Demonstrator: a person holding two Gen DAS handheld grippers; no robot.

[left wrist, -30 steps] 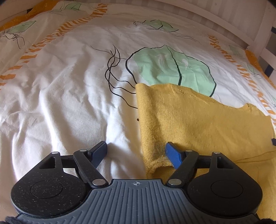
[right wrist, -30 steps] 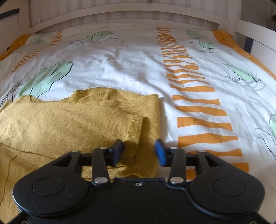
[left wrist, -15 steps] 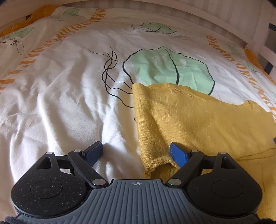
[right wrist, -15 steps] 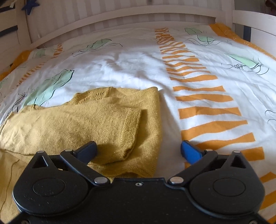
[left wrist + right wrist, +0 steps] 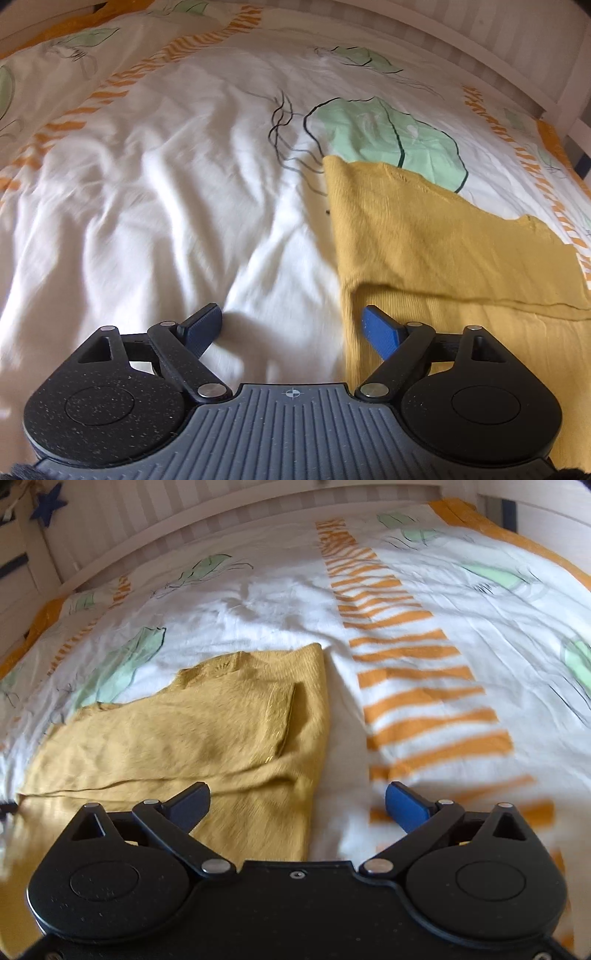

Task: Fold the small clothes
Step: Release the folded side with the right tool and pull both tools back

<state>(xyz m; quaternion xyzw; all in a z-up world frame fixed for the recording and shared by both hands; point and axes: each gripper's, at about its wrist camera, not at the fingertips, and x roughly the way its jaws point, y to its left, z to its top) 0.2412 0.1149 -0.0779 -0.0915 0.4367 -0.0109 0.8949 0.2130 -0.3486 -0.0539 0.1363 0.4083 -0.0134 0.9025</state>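
- Yellow knit top (image 5: 207, 734) lay flat on the patterned duvet (image 5: 155, 206), with one layer already doubled over the lower part; the fold edge ran across the garment.
- A short sleeve (image 5: 284, 716) sat tucked on top near the garment's right side edge, slightly puckered.
- Left gripper (image 5: 291, 326): jaws wide and easing inward a little, nothing clamped. One finger (image 5: 380, 332) hovered over the garment's left edge, the other over bare duvet.
- Right gripper (image 5: 297, 803): released, jaws at full spread, straddling the garment's right edge without pinching it.
- Both views were motion-blurred.
- Risk, judged: a loose knit could snag on a fingertip and drag the folded layer askew.
- Risk, judged: a pinch at these edges might catch the duvet too, lifting bedding and spoiling the fold.
- Risk, judged: uneven lifts by the two grippers would skew the next crease.
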